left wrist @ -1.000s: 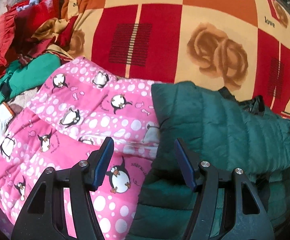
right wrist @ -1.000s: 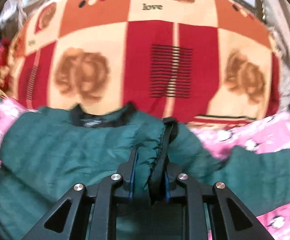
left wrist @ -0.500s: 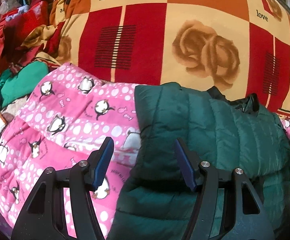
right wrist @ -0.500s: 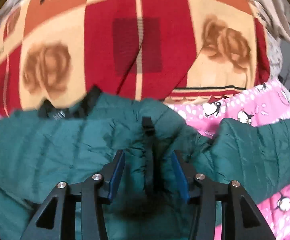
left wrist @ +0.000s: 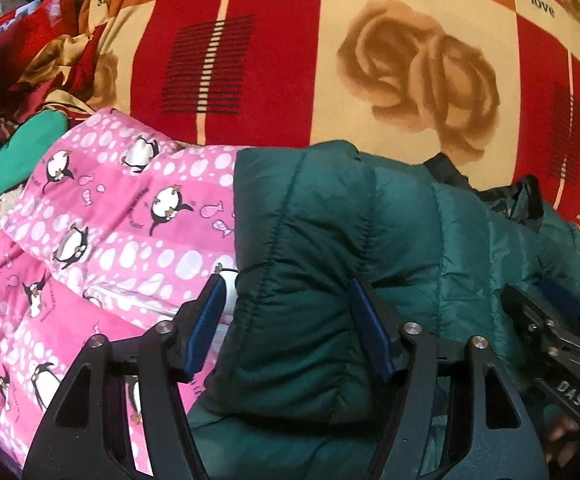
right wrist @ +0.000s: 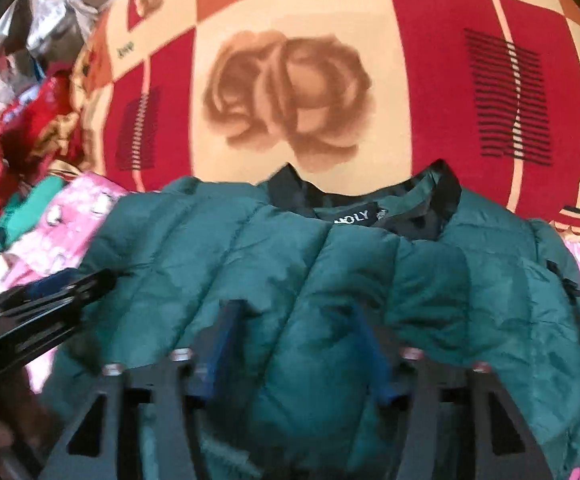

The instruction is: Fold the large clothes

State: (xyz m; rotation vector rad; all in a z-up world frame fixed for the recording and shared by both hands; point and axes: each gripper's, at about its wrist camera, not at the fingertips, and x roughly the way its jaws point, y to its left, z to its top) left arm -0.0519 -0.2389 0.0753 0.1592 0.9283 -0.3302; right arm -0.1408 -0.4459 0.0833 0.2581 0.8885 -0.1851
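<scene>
A dark green quilted puffer jacket [left wrist: 330,240] lies on a pink penguin-print blanket [left wrist: 102,216], its black collar and label [right wrist: 370,212] at the far side. My left gripper [left wrist: 286,312] is open, its jaws standing either side of the jacket's folded left edge. My right gripper [right wrist: 294,340] is open over the middle of the jacket [right wrist: 290,264]; the frame is blurred. The right gripper also shows at the right of the left wrist view [left wrist: 558,320], and the left gripper at the left of the right wrist view [right wrist: 42,304].
A red, cream and orange rose-print blanket [left wrist: 370,60] covers the bed behind the jacket. A heap of red and green clothes [left wrist: 22,80] lies at the far left.
My right gripper let go of the jacket's zipper edge, opened, and swung left over the jacket body. My left gripper moved right, onto the jacket's left edge. The two grippers are now close together.
</scene>
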